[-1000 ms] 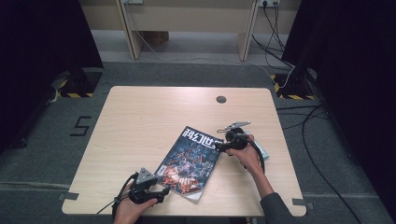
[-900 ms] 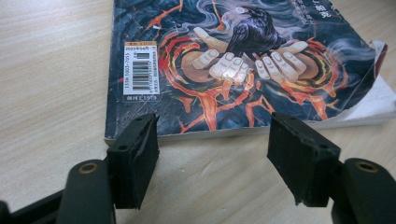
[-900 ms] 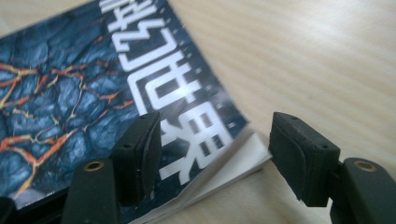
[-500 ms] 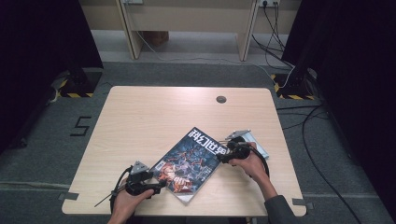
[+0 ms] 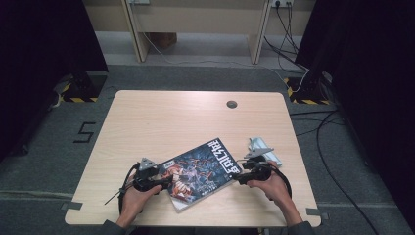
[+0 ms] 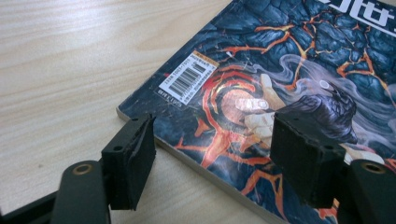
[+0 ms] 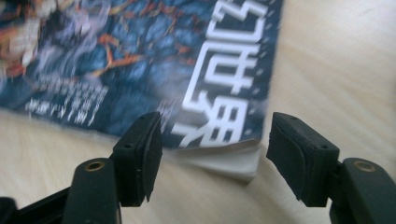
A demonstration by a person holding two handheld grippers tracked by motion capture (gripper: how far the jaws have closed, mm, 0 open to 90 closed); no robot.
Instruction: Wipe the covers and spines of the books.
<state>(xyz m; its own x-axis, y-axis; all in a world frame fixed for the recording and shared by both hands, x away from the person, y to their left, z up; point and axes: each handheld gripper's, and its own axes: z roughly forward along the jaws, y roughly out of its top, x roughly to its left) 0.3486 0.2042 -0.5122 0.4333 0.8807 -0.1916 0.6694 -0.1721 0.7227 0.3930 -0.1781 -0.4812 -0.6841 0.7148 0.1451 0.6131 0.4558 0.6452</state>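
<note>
Magazine slid nearer, apparently between claws.

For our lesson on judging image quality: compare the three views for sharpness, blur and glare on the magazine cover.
High view: evenly lit, magazine small but fairly clear. Left gripper view: sharp cover and barcode label, glossy glare mid-cover. Right gripper view: cover smeared by blur, white lettering soft, jaws crisper.

Looked like a lab or recording studio: bare wooden table on grey carpet, black curtains at both sides, hazard-striped tape, floor cables, wall sockets.
</note>
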